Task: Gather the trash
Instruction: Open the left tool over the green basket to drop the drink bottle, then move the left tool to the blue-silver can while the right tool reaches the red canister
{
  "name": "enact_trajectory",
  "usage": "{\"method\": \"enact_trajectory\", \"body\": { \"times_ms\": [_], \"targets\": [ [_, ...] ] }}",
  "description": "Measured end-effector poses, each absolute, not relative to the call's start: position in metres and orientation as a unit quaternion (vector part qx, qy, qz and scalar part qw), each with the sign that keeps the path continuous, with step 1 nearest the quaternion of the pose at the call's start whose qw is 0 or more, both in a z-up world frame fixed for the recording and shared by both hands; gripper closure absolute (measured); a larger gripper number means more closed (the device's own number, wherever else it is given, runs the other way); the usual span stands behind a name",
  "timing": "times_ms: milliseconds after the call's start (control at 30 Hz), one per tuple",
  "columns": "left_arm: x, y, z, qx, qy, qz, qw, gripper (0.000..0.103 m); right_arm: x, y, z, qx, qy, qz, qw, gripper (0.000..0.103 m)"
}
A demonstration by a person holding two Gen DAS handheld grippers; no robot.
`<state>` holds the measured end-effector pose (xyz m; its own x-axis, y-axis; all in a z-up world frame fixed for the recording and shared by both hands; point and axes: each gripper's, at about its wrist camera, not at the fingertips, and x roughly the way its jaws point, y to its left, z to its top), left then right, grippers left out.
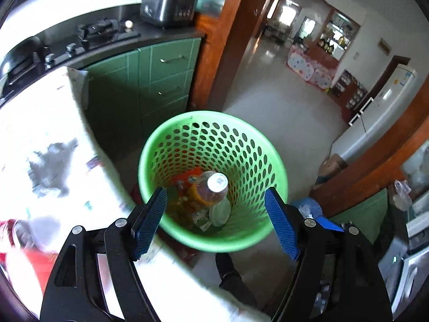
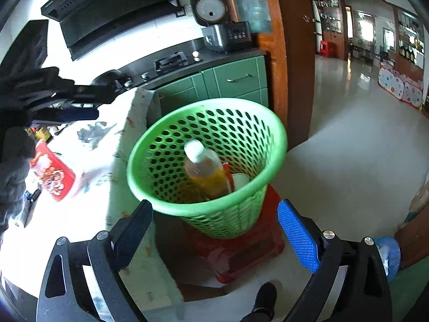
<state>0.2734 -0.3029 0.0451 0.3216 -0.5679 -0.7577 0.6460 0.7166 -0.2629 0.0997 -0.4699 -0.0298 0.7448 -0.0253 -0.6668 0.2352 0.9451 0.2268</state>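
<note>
In the kitchen, beside the counter [image 2: 67, 214], our left claw [image 1: 214, 217] and right claw [image 2: 214, 230] are both wide apart, empty; we should next grip the red packet [image 2: 52, 174] flat, then drop it over the green basket [image 2: 276, 134].

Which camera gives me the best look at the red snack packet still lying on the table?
The right wrist view: the flat red printed snack packet lies in full on the white patterned tablecloth, left of the green perforated plastic basket. The left wrist view shows only a blurred red patch at its lower left edge.

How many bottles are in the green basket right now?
1: a capped bottle of yellowish liquid stands leaning inside the green basket, among wrappers and a white lid. More could be hidden beneath the trash.
</note>
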Motion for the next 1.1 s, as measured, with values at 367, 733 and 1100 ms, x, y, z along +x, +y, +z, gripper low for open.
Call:
{"method": "enact_trajectory", "body": {
  "times_ms": [367, 733, 1100],
  "targets": [
    [0.223, -0.177, 0.062, 0.033, 0.408, -0.332, 0.85, 0.028, 0.1, -0.393, -0.003, 0.126, 0.34, -0.012, 0.932, 0.01],
    [0.197, -0.04, 0.049, -0.004, 0.396, -0.223, 0.891, 0.026, 0.139, -0.293, 0.005, 0.082, 0.352, 0.08, 0.929, 0.01],
    [0.199, 0.073, 0.032, -0.065, 0.406, -0.107, 0.905, 0.025, 0.192, -0.229, 0.006, 0.038, 0.356, 0.125, 0.926, 0.01]
  ]
}}
